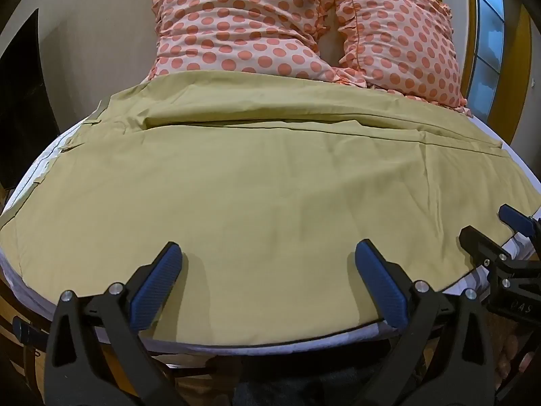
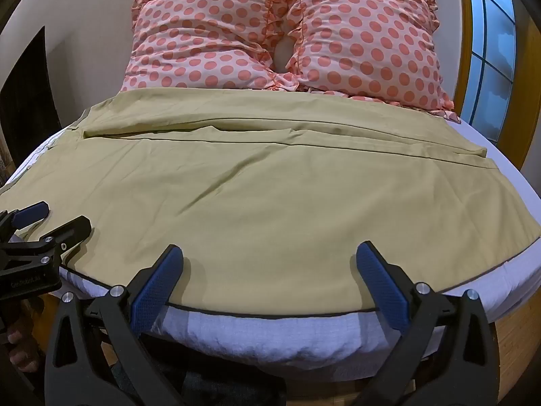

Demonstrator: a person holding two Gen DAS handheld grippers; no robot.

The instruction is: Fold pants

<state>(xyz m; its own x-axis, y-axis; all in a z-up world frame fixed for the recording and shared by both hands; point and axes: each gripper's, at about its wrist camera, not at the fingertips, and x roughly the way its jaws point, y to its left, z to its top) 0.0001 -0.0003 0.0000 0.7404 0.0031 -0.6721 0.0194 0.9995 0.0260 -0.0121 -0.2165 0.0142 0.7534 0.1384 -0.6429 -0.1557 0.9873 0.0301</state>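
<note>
Olive-tan pants [image 1: 257, 182] lie spread flat across the bed, waistband to the left, leg ends to the right; they also show in the right wrist view [image 2: 270, 196]. One leg lies folded over the other, with a long seam line across the far part. My left gripper [image 1: 267, 253] is open and empty, hovering over the pants' near edge. My right gripper [image 2: 268, 257] is open and empty over the same near edge, further right. Each gripper shows in the other's view: the right gripper [image 1: 487, 223] and the left gripper [image 2: 64, 216], both with jaws apart.
Two pink pillows with orange dots [image 1: 304, 23] lean at the head of the bed, behind the pants. The white mattress edge [image 2: 270, 338] runs below the pants' near hem. A window with a yellow frame [image 2: 490, 50] is at the right. A dark doorway [image 1: 23, 101] is at the left.
</note>
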